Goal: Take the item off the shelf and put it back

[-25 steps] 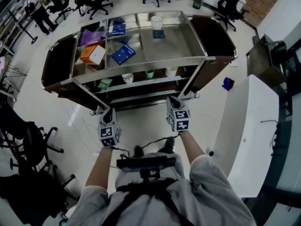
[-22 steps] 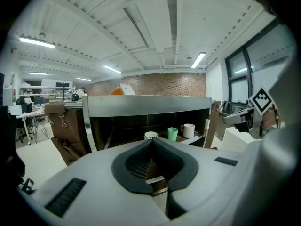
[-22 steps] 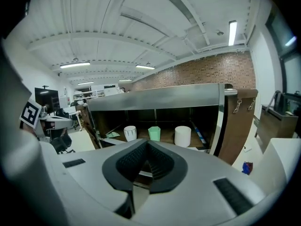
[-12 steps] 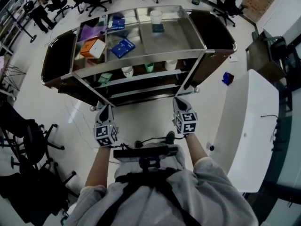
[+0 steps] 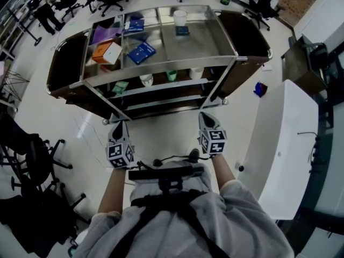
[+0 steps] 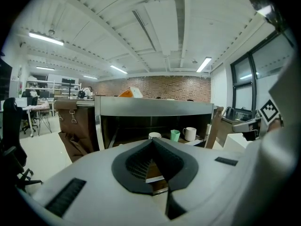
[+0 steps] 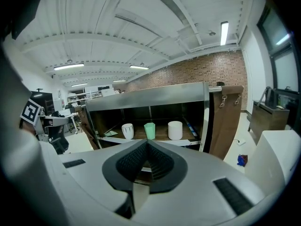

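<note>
A steel shelf cart (image 5: 161,70) stands in front of me. Its middle shelf holds a white cup (image 7: 127,130), a green cup (image 7: 149,130) and another white cup (image 7: 175,130). The top tray carries an orange box (image 5: 106,52), a blue book (image 5: 141,51) and a white cup (image 5: 179,17). My left gripper (image 5: 119,124) hangs short of the cart's near left corner, shut and empty. My right gripper (image 5: 205,117) hovers short of the near right leg, also shut with nothing in it. Both point at the middle shelf.
Brown bags (image 5: 64,71) hang on both ends of the cart. A white desk (image 5: 285,144) runs along my right. A small blue object (image 5: 260,91) lies on the floor by the cart. Office chairs (image 5: 32,160) stand at the left and beyond the cart.
Both grippers have drawn back slightly from the cart and spread a little wider apart. Over the last half second almost nothing has moved.
</note>
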A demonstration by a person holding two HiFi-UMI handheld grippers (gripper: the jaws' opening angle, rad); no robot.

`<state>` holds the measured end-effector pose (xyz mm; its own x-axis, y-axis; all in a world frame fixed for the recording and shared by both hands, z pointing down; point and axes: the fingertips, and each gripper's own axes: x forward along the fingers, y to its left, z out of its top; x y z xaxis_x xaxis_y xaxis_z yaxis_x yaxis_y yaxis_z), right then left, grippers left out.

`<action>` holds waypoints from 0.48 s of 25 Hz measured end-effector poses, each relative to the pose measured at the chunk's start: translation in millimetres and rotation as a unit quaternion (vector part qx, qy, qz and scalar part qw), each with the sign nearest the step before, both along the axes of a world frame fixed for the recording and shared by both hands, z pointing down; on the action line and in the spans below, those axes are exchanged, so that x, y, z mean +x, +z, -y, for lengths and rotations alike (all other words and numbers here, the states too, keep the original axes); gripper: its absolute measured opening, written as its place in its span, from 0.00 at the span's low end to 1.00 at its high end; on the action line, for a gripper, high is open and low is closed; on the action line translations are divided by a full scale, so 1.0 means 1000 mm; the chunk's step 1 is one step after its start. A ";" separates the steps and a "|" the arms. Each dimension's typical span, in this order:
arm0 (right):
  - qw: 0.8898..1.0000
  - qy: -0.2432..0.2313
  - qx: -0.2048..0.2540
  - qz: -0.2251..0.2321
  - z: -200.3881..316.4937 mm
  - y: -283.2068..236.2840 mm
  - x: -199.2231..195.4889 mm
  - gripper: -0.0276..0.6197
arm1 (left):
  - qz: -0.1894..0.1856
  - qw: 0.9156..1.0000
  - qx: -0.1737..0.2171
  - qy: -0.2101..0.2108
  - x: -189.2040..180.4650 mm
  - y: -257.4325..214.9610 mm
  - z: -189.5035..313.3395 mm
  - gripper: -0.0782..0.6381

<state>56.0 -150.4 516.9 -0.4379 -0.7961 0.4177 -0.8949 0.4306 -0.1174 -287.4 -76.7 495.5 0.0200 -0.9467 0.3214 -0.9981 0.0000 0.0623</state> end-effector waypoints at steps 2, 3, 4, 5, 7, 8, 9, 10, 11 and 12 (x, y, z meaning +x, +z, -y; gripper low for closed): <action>1.000 0.002 -0.001 -0.001 0.001 0.000 0.002 0.05 | -0.001 1.000 0.001 -0.002 -0.002 0.001 -0.001 0.12; 1.000 0.003 0.000 -0.001 0.001 0.000 0.003 0.05 | -0.002 1.000 0.001 -0.003 -0.004 0.001 -0.002 0.12; 1.000 0.003 0.000 -0.001 0.001 0.000 0.004 0.05 | -0.003 1.000 0.001 -0.004 -0.005 0.002 -0.003 0.12; 1.000 0.004 0.000 -0.002 0.001 0.000 0.005 0.05 | -0.003 1.000 0.000 -0.005 -0.005 0.003 -0.004 0.12; 1.000 0.004 0.002 -0.002 0.001 0.000 0.006 0.05 | -0.003 1.000 -0.001 -0.007 -0.006 0.004 -0.006 0.12; 1.000 0.005 0.002 -0.002 0.001 0.001 0.006 0.05 | -0.002 1.000 -0.001 -0.007 -0.007 0.005 -0.006 0.12; 1.000 0.005 0.003 -0.002 0.001 0.002 0.006 0.05 | -0.002 1.000 -0.001 -0.007 -0.007 0.006 -0.006 0.12; 1.000 0.005 0.003 -0.001 0.001 0.003 0.006 0.05 | -0.001 1.000 0.000 -0.007 -0.008 0.006 -0.006 0.12; 1.000 0.006 0.003 -0.001 0.001 0.004 0.006 0.05 | -0.001 1.000 0.000 -0.007 -0.009 0.007 -0.006 0.12; 1.000 0.006 0.003 0.000 0.001 0.006 0.006 0.05 | -0.001 1.000 0.000 -0.007 -0.009 0.007 -0.006 0.12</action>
